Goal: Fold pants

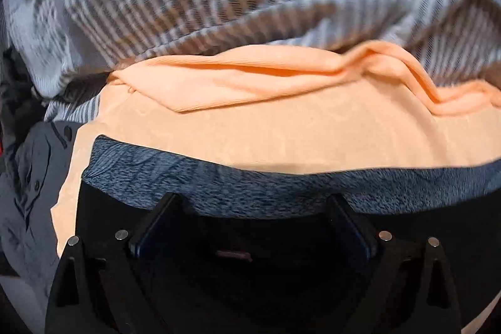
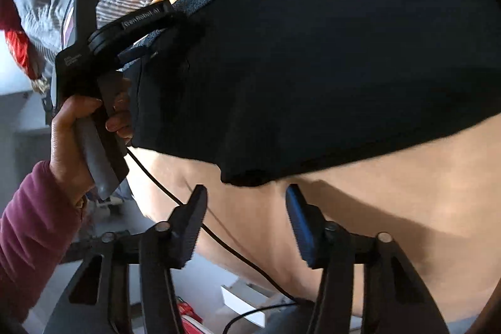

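Note:
The black pants [image 1: 250,240] with a heathered grey waistband [image 1: 219,180] lie flat on an orange sheet [image 1: 281,140]. My left gripper [image 1: 253,210] points down over the pants just short of the waistband. Its fingers [image 1: 156,218] stand wide apart and open, with black cloth beneath them. In the right wrist view the pants [image 2: 313,68] fill the upper middle. Their near corner [image 2: 244,177] hangs just beyond my right gripper [image 2: 245,197], which is open and clear of the cloth. A hand [image 2: 72,130] holds the left gripper's handle at the waistband corner.
Grey and white striped bedding [image 1: 219,5] lies bunched beyond the orange sheet. A grey buttoned garment [image 1: 28,193] sits at the left edge. A black cable [image 2: 219,237] crosses below the sheet's edge [image 2: 360,240], above a white box [image 2: 244,305] and a red item [image 2: 188,312] on the floor.

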`<state>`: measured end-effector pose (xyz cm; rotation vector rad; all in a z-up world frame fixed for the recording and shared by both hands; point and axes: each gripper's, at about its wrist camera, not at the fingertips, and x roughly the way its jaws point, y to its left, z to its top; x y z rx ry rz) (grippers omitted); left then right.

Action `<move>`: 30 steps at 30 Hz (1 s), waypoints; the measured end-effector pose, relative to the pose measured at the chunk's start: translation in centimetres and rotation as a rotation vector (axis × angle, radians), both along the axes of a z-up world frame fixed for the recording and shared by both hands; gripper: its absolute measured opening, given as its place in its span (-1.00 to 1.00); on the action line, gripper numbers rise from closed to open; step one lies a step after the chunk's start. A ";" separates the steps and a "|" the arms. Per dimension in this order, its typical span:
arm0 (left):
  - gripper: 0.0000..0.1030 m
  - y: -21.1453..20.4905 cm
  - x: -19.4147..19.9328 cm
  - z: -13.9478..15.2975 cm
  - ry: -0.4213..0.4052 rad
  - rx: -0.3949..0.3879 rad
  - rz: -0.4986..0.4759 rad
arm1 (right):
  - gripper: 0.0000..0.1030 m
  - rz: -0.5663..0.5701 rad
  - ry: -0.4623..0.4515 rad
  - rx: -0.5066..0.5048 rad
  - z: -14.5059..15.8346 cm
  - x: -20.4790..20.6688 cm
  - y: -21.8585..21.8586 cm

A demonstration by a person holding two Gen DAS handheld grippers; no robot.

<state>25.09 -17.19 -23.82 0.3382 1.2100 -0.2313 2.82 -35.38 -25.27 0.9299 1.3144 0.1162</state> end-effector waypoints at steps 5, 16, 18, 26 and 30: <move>0.86 2.1 0.3 2.9 -0.054 -0.004 0.020 | -0.15 -0.055 -0.009 0.034 -0.5 0.8 0.2; 0.86 3.7 2.9 -0.6 -0.073 0.148 0.174 | -0.69 -0.049 0.059 0.037 -0.3 0.8 0.6; 0.86 4.3 2.8 0.7 -0.067 0.112 0.183 | -0.69 -0.018 0.048 -0.011 1.2 0.2 0.2; 0.86 3.6 -0.3 2.3 -0.077 0.132 0.007 | -0.68 -0.036 -0.015 -0.094 4.6 -0.1 -3.5; 0.86 5.0 2.0 0.8 -0.022 0.098 0.161 | -0.68 -0.046 -0.012 -0.114 5.4 -1.8 -4.4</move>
